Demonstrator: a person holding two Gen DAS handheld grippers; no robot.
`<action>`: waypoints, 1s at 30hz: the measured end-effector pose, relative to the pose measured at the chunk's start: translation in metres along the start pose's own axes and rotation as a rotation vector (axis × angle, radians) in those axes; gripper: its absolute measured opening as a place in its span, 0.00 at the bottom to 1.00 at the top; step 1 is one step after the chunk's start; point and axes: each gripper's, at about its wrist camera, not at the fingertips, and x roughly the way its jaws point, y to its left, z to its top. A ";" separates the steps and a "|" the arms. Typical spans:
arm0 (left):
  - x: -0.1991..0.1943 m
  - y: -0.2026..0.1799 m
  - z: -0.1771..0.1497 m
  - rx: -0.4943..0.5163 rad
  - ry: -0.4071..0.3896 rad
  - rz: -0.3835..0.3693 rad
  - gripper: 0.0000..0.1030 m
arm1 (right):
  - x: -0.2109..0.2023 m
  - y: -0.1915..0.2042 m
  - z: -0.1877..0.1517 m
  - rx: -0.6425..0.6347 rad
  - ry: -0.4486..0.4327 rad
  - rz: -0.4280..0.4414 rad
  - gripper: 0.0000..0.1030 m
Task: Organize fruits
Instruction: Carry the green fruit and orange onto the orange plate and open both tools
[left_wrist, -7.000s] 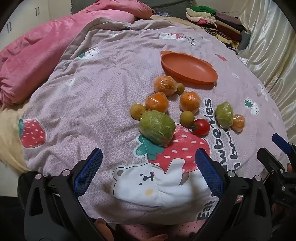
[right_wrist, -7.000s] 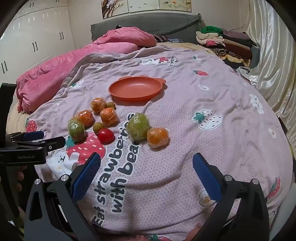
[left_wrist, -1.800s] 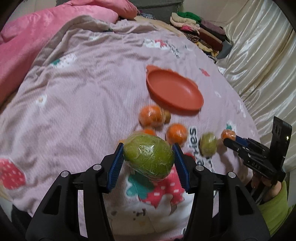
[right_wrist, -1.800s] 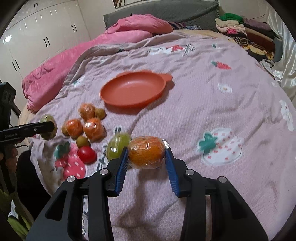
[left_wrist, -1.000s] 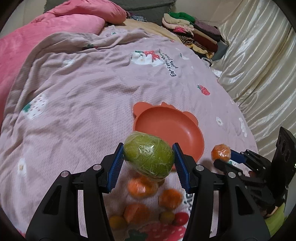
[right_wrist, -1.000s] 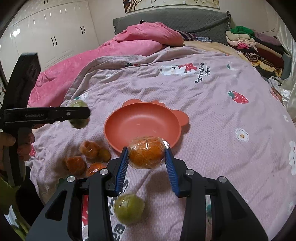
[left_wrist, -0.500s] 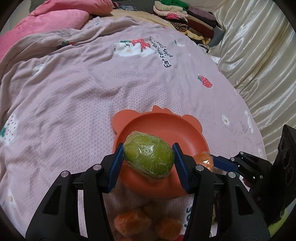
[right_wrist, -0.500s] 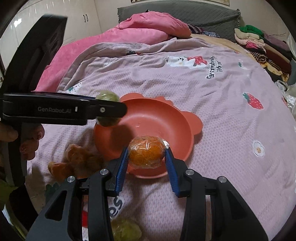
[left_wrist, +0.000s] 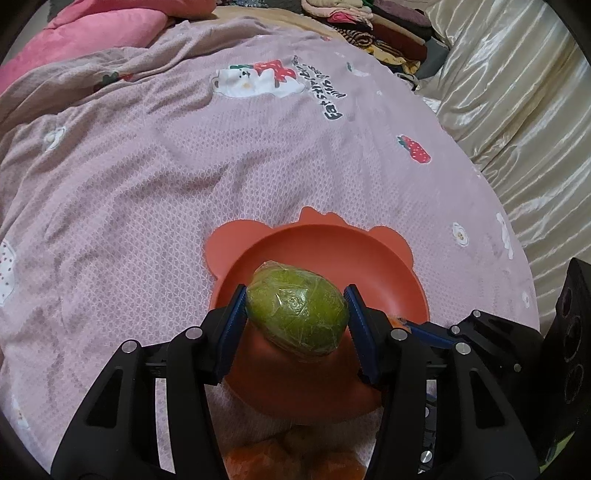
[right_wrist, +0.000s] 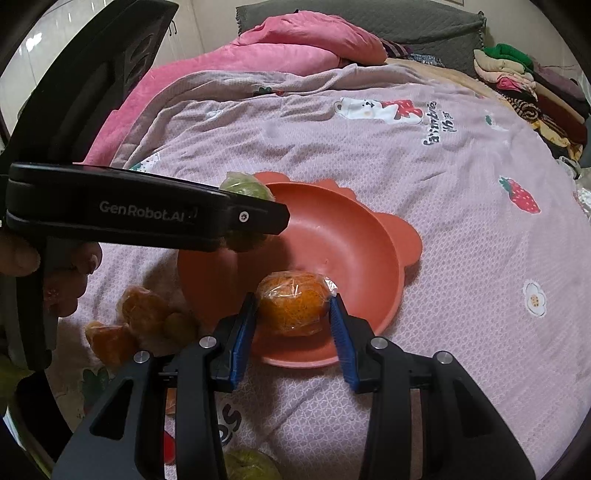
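fruit is held in both tools. the left gripper (left_wrist: 297, 314) is clamped on one green fruit (left_wrist: 298, 309), wrapped in clear film, its blue pads pressed against the fruit's two sides. just beyond and below those fingers sits one orange-red bowl (left_wrist: 314, 251) with ear-shaped tabs on its rim, resting on a mauve bedspread (left_wrist: 155, 177) printed with strawberries and bears. the green fruit hangs over the bowl's near half; whether it touches the bowl cannot be told.

the right gripper (right_wrist: 293, 317) is closed on one orange fruit (right_wrist: 291, 302), also film-wrapped, held over the bowl's near rim. ahead and to the left of its fingers the left tool crosses the view, a hand (right_wrist: 70, 273) wrapped round its handle.

to the left of the right gripper, on the bedspread beside the bowl, lie two wrapped orange fruits (right_wrist: 142, 310) and one small dull-green fruit (right_wrist: 181, 326), all close together. below the right gripper's fingers, at the picture's lower edge, one more green fruit (right_wrist: 251, 465) shows, and a sliver of something red (right_wrist: 168, 450) beside it.

far ahead lie one pink quilt (right_wrist: 280, 44) and one stack of folded clothes (right_wrist: 517, 81).
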 end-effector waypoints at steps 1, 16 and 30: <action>0.001 0.000 0.000 0.000 0.001 0.000 0.43 | 0.001 0.000 0.000 0.001 0.001 0.002 0.37; 0.007 0.000 -0.001 -0.006 0.010 0.004 0.43 | 0.000 -0.002 -0.002 0.018 -0.011 0.016 0.39; -0.012 0.000 0.000 -0.003 -0.034 0.005 0.43 | -0.019 0.003 -0.005 0.026 -0.048 0.024 0.49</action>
